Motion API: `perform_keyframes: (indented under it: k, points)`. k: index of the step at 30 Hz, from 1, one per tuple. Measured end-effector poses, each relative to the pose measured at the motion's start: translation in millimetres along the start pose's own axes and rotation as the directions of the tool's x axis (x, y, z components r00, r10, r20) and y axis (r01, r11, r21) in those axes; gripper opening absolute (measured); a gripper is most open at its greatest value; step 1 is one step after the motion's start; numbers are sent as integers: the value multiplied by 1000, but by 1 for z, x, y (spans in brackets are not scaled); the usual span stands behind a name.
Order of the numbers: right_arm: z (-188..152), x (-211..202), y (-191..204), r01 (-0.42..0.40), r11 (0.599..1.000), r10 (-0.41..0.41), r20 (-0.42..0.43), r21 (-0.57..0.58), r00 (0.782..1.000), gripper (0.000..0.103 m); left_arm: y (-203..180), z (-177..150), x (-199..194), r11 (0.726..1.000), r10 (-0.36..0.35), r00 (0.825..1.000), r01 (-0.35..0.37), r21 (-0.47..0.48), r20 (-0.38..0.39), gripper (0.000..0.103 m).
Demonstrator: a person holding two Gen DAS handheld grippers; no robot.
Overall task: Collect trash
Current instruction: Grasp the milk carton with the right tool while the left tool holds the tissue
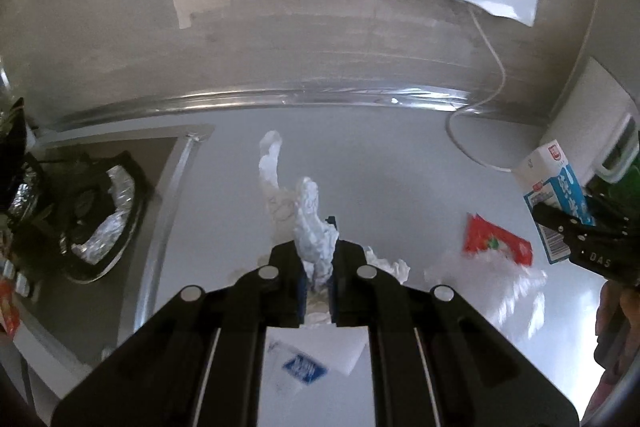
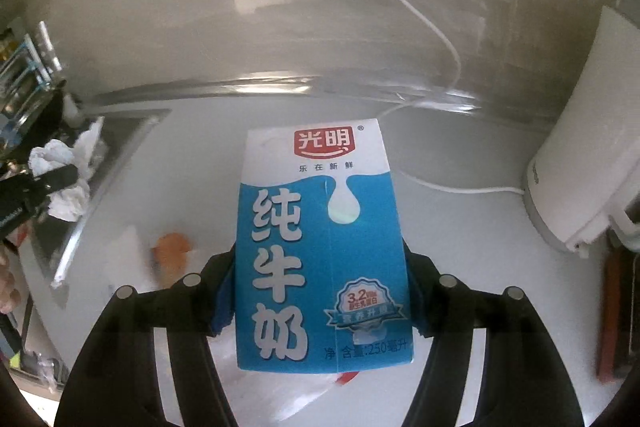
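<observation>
White crumpled tissue (image 1: 314, 227) sits clamped between the left gripper (image 1: 316, 267) fingers, jaws nearly closed on it, wad sticking up past the tips, above the grey counter (image 1: 380, 163). Blue-and-white milk carton (image 2: 320, 247) is gripped upright by the right gripper (image 2: 320, 291), jaws held wide on its two sides, front label facing the camera.

Left view only: red wrapper (image 1: 496, 241) lying on the counter right of the tissue, a blurred white patch just near of it, foil-lined stove burner (image 1: 100, 219) at far left, blue-printed white packet (image 1: 304, 371) under the gripper. It also catches the carton (image 1: 556, 199) at right edge.

Right view only: orange scrap (image 2: 172, 247) on the counter left of the carton, white appliance (image 2: 580, 179) at right with a white cable (image 2: 440, 187) running to it.
</observation>
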State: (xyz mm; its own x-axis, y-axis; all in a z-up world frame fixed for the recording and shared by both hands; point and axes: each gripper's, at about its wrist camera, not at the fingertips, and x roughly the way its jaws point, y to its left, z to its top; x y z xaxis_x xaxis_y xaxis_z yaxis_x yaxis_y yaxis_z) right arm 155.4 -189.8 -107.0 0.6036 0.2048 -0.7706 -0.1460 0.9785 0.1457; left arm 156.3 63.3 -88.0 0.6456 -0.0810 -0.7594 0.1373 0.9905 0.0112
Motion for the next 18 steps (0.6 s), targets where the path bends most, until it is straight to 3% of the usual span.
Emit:
perform_keyframes:
  k: [8, 18]
  points:
    - [-37, -44, 67, -29, 1000, 29, 9, -6, 1000, 66, 17, -45, -54, 999, -24, 1000, 23, 22, 13, 7]
    - [-115, -80, 155, -53, 999, 53, -52, -3, 997, 66, 52, -120, -109, 996, -73, 997, 73, 52, -10, 8]
